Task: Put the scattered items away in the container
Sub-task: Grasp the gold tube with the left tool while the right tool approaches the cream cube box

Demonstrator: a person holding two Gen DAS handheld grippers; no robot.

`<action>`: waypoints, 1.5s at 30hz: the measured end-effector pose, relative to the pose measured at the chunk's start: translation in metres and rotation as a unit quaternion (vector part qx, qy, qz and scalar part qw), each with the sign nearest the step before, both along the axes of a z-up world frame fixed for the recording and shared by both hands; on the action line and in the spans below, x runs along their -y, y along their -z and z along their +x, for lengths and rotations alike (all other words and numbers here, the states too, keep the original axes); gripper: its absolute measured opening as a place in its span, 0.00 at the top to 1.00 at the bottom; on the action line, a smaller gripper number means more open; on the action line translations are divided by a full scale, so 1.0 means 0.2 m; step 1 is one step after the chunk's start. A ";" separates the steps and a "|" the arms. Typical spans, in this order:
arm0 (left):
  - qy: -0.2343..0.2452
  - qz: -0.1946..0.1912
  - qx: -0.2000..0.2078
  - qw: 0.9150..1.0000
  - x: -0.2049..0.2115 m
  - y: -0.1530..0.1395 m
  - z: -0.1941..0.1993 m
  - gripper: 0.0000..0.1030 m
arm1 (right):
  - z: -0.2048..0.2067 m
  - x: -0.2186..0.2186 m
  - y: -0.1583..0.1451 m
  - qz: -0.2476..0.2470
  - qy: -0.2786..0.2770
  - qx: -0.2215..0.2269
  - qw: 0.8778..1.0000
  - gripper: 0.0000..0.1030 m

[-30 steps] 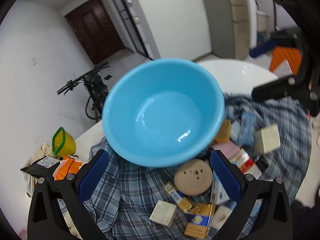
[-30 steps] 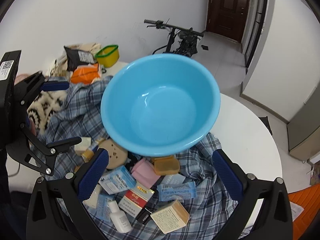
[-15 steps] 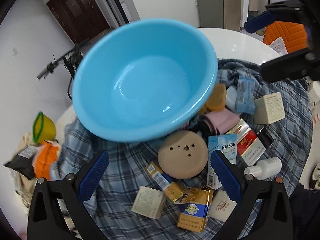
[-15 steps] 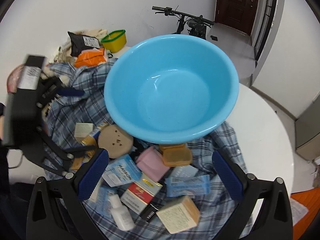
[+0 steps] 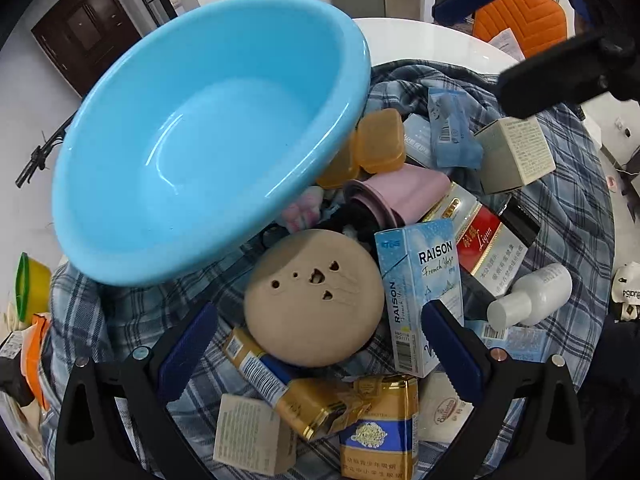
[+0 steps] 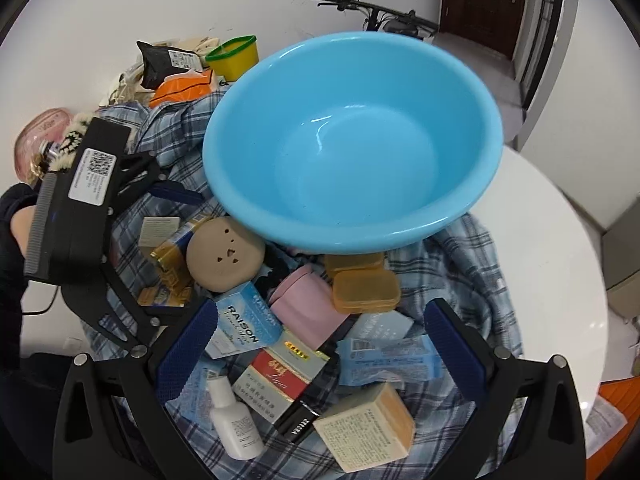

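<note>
Since 1 s back my left gripper (image 5: 318,356) has dropped in close over the pile: the tan round disc (image 5: 314,298) now sits big between its fingers, where before it was small and far down the frame. Blue basin (image 5: 200,136) is empty, tilted, its near rim overhanging the clutter and resting on the plaid shirt (image 5: 568,216) that covers the round white table (image 6: 560,256). Left jaws are spread wide, nothing between the pads; the RAISON box (image 5: 420,292) stands just beside the right pad, touching or nearly so, I can't tell. Gold packs (image 5: 316,404) and a beige carton (image 5: 248,436) lie below the disc, packed tight, no gap to slide fingers between them. Right gripper (image 6: 318,356) also wide open, holding nothing, hanging over the red Liqun pack (image 6: 276,384), white bottle (image 6: 236,424) and cream box (image 6: 368,428). Pink cup (image 6: 304,304) lies on its side against 2 orange cases (image 6: 364,284) tucked under the basin rim. Blue tissue pack (image 6: 392,360) sits near the right pad. From the right wrist view I see the left gripper body (image 6: 80,200) at the left edge of the pile, well apart from my right fingers. Open room: bare table on the right side past the shirt edge; left side is crowded with a yellow tub (image 6: 234,56) and bags.
</note>
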State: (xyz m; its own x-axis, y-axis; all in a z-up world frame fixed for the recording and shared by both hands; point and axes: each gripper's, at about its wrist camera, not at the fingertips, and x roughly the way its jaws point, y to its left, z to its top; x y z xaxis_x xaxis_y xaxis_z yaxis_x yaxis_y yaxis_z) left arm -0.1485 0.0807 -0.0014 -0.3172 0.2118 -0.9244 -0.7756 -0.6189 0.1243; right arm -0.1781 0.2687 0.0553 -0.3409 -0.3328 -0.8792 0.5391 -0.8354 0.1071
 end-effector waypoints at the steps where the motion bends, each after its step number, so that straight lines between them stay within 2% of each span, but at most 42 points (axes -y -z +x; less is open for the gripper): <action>1: 0.002 0.001 0.002 1.000 0.00 0.00 -0.01 0.00 | 0.00 0.00 0.00 0.001 0.002 -0.001 1.000 0.00; 6: -0.002 -0.008 -0.005 1.000 0.01 0.00 -0.03 0.00 | 0.01 -0.03 0.02 0.008 0.005 -0.013 1.000 0.00; 12: -0.016 0.000 0.006 1.000 0.13 -0.06 0.00 0.00 | 0.02 -0.06 0.04 0.004 0.012 0.000 1.000 0.00; 18: -0.003 -0.022 0.014 1.000 0.20 -0.02 0.10 0.00 | 0.04 -0.05 0.02 -0.003 0.005 -0.004 1.000 0.00; 22: -0.010 -0.022 0.020 1.000 0.25 -0.01 0.08 0.01 | 0.05 -0.03 0.01 -0.006 -0.002 -0.009 1.000 0.00; 26: -0.031 -0.005 0.047 0.998 0.31 -0.03 0.06 0.26 | 0.06 -0.01 0.02 -0.001 -0.004 -0.001 1.000 0.00; 28: -0.040 0.002 0.056 0.998 0.31 -0.02 0.07 0.26 | 0.06 -0.01 0.03 0.000 -0.007 0.002 1.000 0.00; 30: -0.054 0.005 0.049 0.997 0.31 -0.02 0.07 0.35 | 0.07 -0.01 0.03 -0.002 -0.007 0.002 1.000 0.00; 31: -0.061 0.004 0.046 0.997 0.30 -0.01 0.06 0.51 | 0.06 -0.01 0.03 -0.004 -0.006 0.002 1.000 0.00; 32: -0.071 0.003 0.045 0.996 0.30 -0.02 0.05 0.60 | 0.06 -0.02 0.03 -0.006 -0.004 0.001 1.000 0.00; 35: -0.105 0.016 0.051 0.993 0.35 -0.03 0.03 0.78 | 0.06 -0.03 0.02 -0.012 0.001 0.002 1.000 0.00; 38: -0.119 0.021 0.043 0.992 0.37 -0.05 0.03 0.83 | 0.07 -0.04 0.01 -0.013 0.000 0.003 1.000 0.00; 45: -0.120 0.000 0.031 0.992 0.36 -0.02 0.03 0.81 | 0.07 -0.06 0.02 -0.019 0.006 0.005 1.000 0.00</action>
State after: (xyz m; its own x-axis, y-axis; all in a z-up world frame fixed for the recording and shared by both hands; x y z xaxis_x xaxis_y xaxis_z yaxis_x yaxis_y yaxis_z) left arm -0.1432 0.0087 0.0023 -0.3017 0.1375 -0.9434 -0.6124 -0.7864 0.0812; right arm -0.1644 0.2807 0.0518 -0.3367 -0.3616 -0.8694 0.5285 -0.8367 0.1433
